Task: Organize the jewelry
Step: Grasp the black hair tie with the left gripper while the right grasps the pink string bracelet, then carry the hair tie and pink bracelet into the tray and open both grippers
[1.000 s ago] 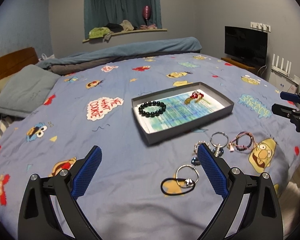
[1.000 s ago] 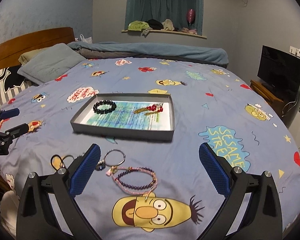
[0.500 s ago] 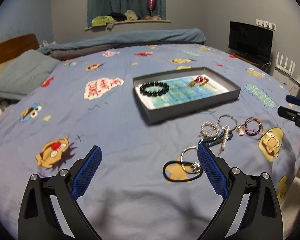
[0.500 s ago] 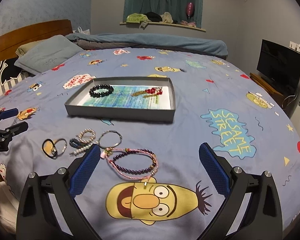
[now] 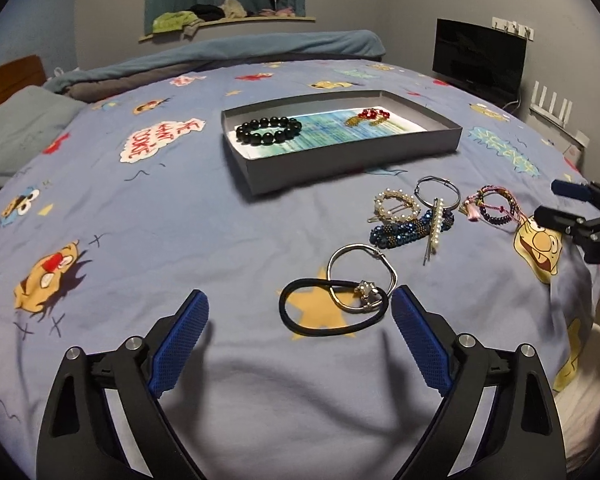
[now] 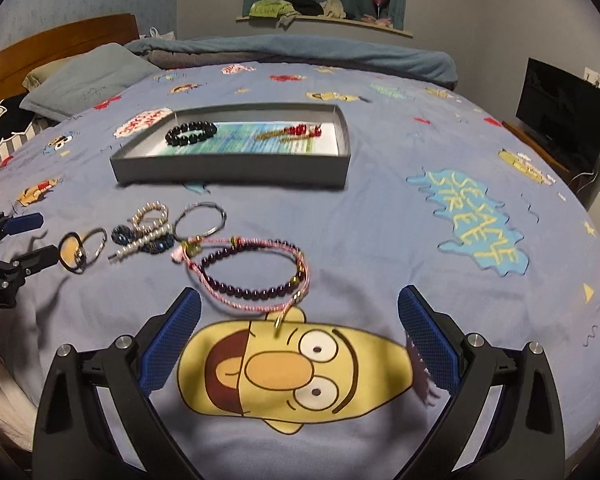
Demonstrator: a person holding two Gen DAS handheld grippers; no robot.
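1. The left gripper (image 5: pixel 300 328) hovers over the bedspread (image 5: pixel 140 208) with its two blue pads spread wide, holding nothing. A black hair tie (image 5: pixel 332 312) lies just ahead of it, between the pads, and one silver bangle (image 5: pixel 360 276) overlaps that tie.
2. The right gripper (image 6: pixel 298 324) is also wide apart and empty. Just ahead of its left pad lie one pink cord bracelet (image 6: pixel 256 276) and one dark purple bead bracelet (image 6: pixel 248 284), looped together.
3. One grey tray (image 5: pixel 340 164) sits further back on the bed. It holds two pieces: a black bead bracelet (image 5: pixel 269 131) at its left end and a red and gold piece (image 5: pixel 370 116) toward the right, well apart.
4. Between tray and grippers lies a small cluster: one pearl ring-shaped clip (image 5: pixel 396 208), one thin dark bangle (image 5: pixel 437 196), one blue beaded band (image 5: pixel 408 232) and one pearl bar clip (image 5: pixel 434 228) lying across that band.
5. That makes eight loose pieces on the cover outside the tray.
6. One television (image 5: pixel 478 60) stands by the wall on the right.
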